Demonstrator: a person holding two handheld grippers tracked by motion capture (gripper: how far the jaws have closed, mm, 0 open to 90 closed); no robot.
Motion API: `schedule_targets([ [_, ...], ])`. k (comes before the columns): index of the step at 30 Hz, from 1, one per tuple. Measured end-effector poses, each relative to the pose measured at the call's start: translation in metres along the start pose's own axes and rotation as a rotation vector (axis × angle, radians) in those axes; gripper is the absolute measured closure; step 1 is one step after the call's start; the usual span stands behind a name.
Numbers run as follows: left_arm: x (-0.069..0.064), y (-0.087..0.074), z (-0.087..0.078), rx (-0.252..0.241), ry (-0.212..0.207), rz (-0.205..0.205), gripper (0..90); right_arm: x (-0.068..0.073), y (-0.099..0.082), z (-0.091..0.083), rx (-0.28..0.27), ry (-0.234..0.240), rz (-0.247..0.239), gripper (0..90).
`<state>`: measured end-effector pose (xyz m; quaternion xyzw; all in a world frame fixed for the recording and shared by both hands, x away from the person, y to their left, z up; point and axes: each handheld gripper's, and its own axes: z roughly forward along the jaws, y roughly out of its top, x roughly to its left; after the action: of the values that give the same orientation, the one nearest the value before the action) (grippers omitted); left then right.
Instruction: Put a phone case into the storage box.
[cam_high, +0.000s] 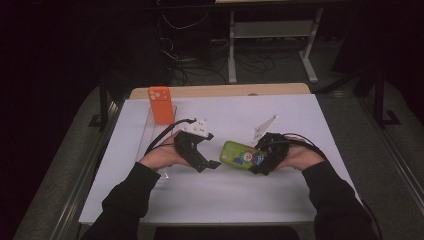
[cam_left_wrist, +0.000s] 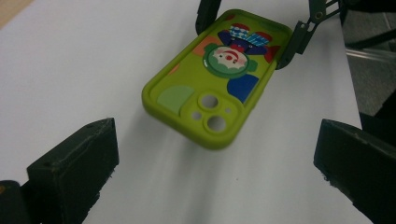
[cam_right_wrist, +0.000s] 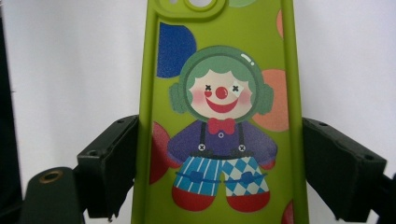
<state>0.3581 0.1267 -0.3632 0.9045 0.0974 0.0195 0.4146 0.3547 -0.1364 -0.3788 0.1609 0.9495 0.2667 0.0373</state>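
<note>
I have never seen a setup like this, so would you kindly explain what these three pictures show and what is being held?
A person in black sleeves holds a hand-held black two-jaw tool in each hand over a white table. One picture looks down from above; the other two come from cameras riding on each tool. The right tool is clamped on the sides of a lime-green rubbery phone case with a clown picture. The left tool points at it, jaws open and empty. An orange phone case stands at the table's far left.

A lime-green phone case (cam_high: 242, 155) printed with a clown in blue trousers and a red bow tie sits just right of centre in the high view, back side up, camera cut-outs toward the left, lifted slightly off the white surface (cam_high: 225, 195), its right end clamped in the right gripper (cam_high: 261, 161)
</note>
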Motion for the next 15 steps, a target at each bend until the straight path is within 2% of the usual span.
schedule_targets([
  [3,-0.004,0.0,0.004,0.007,-0.03,0.033,0.0,0.006,0.005,0.004,0.01,0.021,-0.035,15.4],
  [8,-0.01,0.001,0.005,0.023,-0.069,0.066,0.0,0.013,0.013,0.008,0.02,0.054,-0.082,15.4],
  [15,-0.016,0.001,0.008,0.064,-0.095,0.129,0.0,0.026,0.022,0.007,0.025,0.083,-0.134,15.4],
])
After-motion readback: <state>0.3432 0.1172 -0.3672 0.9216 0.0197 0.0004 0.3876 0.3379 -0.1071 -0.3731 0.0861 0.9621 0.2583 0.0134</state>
